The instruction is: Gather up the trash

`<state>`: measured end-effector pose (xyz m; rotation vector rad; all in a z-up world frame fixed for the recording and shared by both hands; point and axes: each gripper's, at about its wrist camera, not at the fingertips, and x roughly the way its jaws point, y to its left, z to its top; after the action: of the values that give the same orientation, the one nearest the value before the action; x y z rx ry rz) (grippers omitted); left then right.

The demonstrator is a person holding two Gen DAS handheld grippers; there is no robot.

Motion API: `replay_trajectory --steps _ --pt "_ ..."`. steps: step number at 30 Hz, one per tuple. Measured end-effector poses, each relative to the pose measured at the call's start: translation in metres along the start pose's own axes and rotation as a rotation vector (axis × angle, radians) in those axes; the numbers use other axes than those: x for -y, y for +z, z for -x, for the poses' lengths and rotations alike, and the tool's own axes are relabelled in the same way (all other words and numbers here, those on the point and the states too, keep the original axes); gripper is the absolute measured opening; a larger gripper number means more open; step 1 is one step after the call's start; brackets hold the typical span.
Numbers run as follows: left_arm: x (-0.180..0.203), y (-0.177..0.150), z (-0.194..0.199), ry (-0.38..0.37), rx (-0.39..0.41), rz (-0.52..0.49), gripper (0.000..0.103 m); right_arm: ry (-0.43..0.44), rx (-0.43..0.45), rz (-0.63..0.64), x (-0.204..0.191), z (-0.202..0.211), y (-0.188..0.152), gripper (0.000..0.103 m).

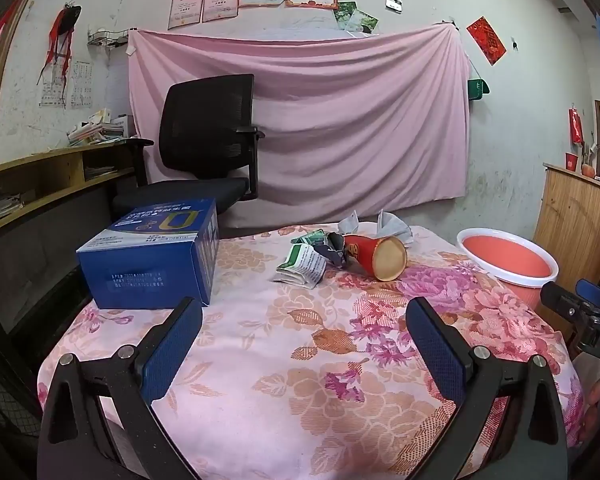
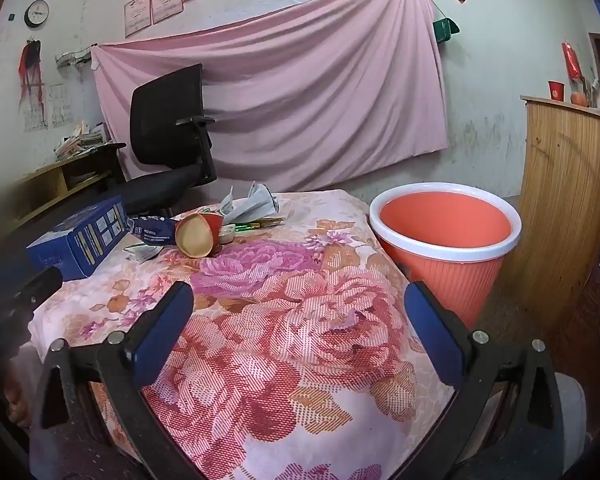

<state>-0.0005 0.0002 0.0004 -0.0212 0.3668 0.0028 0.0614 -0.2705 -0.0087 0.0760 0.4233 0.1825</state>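
A red paper cup [image 1: 376, 255] [image 2: 199, 232] lies on its side at the far end of the table, in a heap of crumpled wrappers [image 1: 302, 264] [image 2: 252, 206]. An orange bin with a white rim [image 1: 508, 264] [image 2: 446, 248] stands beside the table's right edge. My left gripper [image 1: 304, 316] is open over the near part of the floral cloth, well short of the trash, nothing between its blue pads. My right gripper [image 2: 298, 304] is open too, empty, with the bin just beyond its right finger.
A blue carton [image 1: 152, 256] [image 2: 78, 240] sits on the table's left side. A black office chair [image 1: 208, 140] stands behind the table, before a pink sheet on the wall. A wooden cabinet [image 2: 568, 184] rises right of the bin; shelves [image 1: 40, 184] run along the left.
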Motion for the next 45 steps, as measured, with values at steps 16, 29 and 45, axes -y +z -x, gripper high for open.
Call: replay_trajectory --steps 16,29,45 --pt "-0.0006 -0.0006 -0.0016 -0.001 -0.002 -0.002 0.1 0.003 -0.002 -0.006 0.0004 0.0031 0.0008 0.103" --pt "-0.0001 -0.0007 -0.0017 0.0 -0.002 -0.002 0.1 0.004 -0.003 -0.009 0.0006 0.0027 0.0005 0.103" --pt "0.0001 -0.0007 -0.002 0.001 -0.002 -0.003 0.1 0.005 -0.004 -0.012 0.0011 0.0025 0.0005 0.103"
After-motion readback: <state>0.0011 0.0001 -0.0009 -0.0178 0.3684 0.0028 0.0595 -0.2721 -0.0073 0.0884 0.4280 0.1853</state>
